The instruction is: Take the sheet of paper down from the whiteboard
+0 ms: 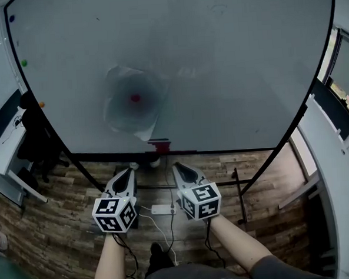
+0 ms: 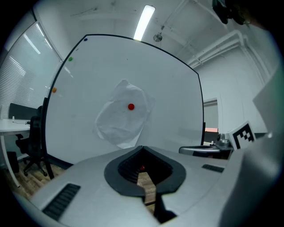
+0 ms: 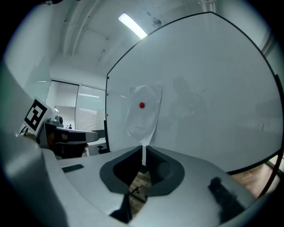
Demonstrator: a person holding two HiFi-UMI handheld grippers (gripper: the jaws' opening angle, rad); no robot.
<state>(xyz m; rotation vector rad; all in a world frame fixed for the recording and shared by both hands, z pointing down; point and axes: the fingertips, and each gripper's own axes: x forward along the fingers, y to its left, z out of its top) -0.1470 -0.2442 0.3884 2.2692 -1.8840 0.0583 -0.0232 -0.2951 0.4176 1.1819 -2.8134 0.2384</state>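
A crumpled white sheet of paper hangs on the whiteboard, pinned by a red magnet. The left gripper view shows the paper and magnet straight ahead; in the right gripper view the paper lies ahead, slightly left. My left gripper and right gripper are side by side below the board's lower edge, short of the paper and pointing at it. Both are shut with nothing between the jaws, as seen at the left gripper and the right gripper.
A red object rests on the board's bottom ledge. Blue, green and orange magnets dot the board's left edge. A black office chair and white desk stand left. A power strip lies on the wooden floor.
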